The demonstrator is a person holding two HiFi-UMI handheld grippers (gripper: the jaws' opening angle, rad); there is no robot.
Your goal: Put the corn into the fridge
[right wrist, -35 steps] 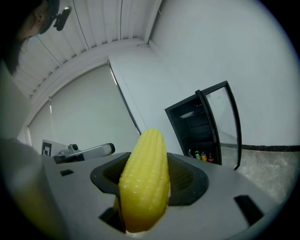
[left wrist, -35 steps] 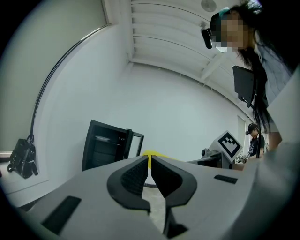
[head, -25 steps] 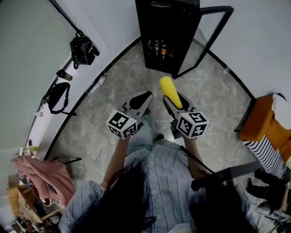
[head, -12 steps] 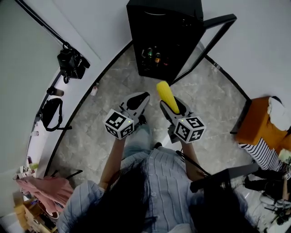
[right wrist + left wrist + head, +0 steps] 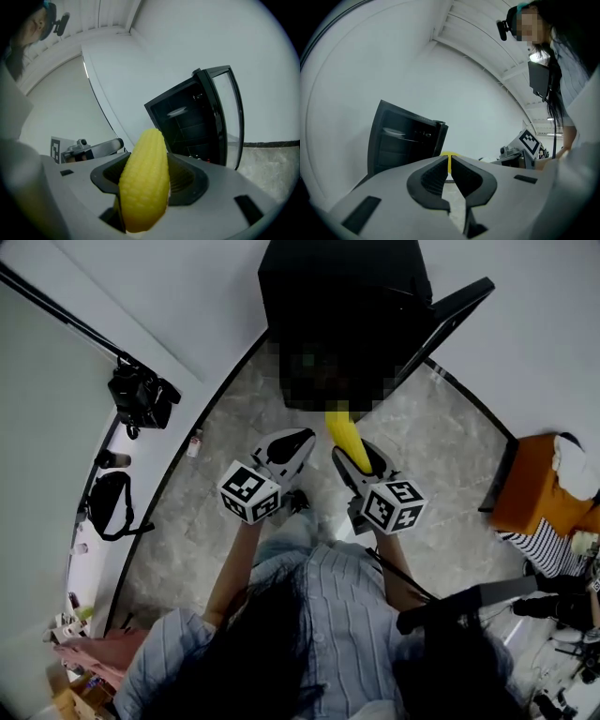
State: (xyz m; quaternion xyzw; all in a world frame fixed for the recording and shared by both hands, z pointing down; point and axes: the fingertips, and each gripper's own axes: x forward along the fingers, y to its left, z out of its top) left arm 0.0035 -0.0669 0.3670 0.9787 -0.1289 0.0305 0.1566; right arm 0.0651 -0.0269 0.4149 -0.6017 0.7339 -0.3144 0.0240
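A yellow corn cob [image 5: 145,180] stands upright between the jaws of my right gripper [image 5: 146,176], which is shut on it. In the head view the corn [image 5: 345,435] sticks out ahead of the right gripper [image 5: 357,452], pointing at the black fridge [image 5: 342,296]. The fridge [image 5: 190,122] stands open, its glass door [image 5: 229,110] swung to the right, shelves visible inside. My left gripper [image 5: 292,442] hangs beside the right one, shut with nothing in it; its jaws [image 5: 449,171] nearly touch.
A grey marble floor [image 5: 234,484] lies between me and the fridge. A camera on a stand [image 5: 139,395] and a black bag [image 5: 111,502] sit by the left wall. An orange seat [image 5: 539,488] with striped cloth stands at the right.
Both grippers and the corn have come closer to the fridge, which now fills more of the top of the head view. The grip on the corn is unchanged.
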